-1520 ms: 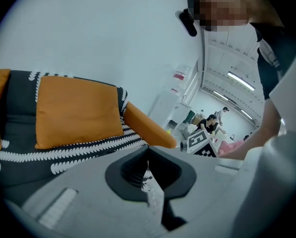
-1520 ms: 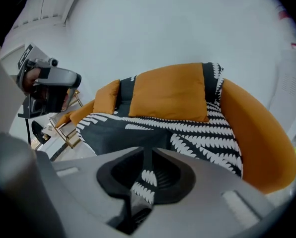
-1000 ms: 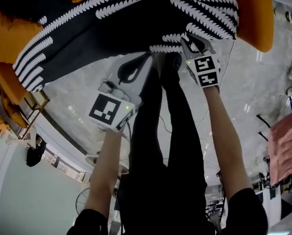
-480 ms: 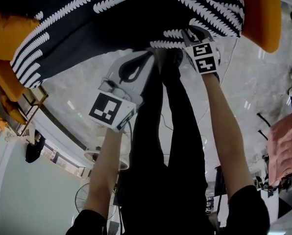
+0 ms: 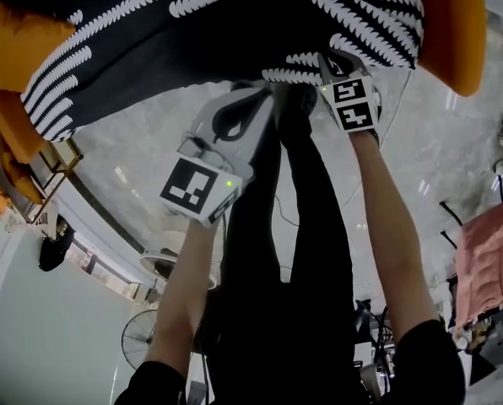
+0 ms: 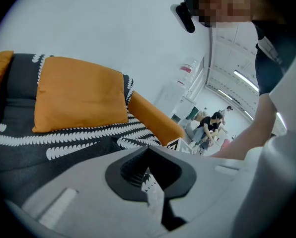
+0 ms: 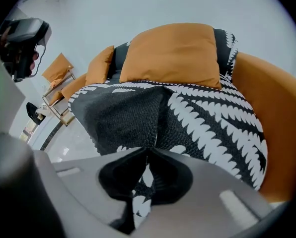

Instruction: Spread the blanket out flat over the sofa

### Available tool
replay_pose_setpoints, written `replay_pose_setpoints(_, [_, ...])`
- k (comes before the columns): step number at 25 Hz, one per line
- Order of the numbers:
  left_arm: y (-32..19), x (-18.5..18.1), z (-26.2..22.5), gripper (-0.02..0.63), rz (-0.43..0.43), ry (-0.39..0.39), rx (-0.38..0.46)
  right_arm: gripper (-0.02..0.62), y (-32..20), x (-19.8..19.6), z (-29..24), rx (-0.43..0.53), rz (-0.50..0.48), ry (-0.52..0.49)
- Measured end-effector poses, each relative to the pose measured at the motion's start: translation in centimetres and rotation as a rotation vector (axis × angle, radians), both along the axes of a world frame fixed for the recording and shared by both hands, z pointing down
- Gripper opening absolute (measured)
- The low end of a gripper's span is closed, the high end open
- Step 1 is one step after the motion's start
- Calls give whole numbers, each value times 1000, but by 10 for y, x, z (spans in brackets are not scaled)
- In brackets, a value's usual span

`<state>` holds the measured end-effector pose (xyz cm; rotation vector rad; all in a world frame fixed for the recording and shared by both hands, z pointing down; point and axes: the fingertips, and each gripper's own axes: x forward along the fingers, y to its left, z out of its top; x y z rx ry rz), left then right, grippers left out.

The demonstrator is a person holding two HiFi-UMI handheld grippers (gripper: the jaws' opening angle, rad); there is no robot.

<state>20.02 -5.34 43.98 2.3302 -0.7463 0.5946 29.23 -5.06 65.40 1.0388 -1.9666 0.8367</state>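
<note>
Along the front edge of an orange sofa (image 5: 450, 24), a person is working a black blanket (image 5: 235, 24) striped with white leaf shapes, holding a gripper in each hand. On the person's left side, the left tongs (image 6: 148, 152) are pressed together, pinching a sliver of the patterned hem. The right tongs (image 7: 148, 151) have just been closing and are nipping the same hem, with fabric showing between the pads. The person's legs (image 5: 319, 251), in black trousers, are standing between the two grippers.

The hem is drooping over the seat front. Bare orange upholstery is showing past the blanket on both sofa arms. Grey marbled floor (image 5: 133, 142) is lying open in front of the sofa and out to either side of the person, with a pink padded item (image 5: 488, 260) sitting well away on the right.

Over the seat, the blanket is lying mostly smooth, though a crease (image 7: 160, 118) is running back from the right tongs, dividing a plain dark panel from the striped part. Two orange cushions (image 7: 173, 53) are leaning against the backrest on top of the blanket, which is rising behind them.

Beyond the sofa, a wood-framed chair (image 7: 58, 76) with orange pads is standing by a pale wall, and seated people (image 6: 210, 125) are showing far across the room.
</note>
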Motion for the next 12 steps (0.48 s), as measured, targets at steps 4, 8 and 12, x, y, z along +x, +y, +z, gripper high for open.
replay_pose_setpoints(4, [4,1,-19,11,-15,14,3,18,5,-4,-15,-1,-7,2])
replay_pose_setpoints(8, [16,0,-34,12,-8,15,2,15,14,-9,-35,5,-16,0])
replay_pose_setpoints(12, [18,-1,-28,11,-15,19,8,15,19,-13,-33,13,-25,-9])
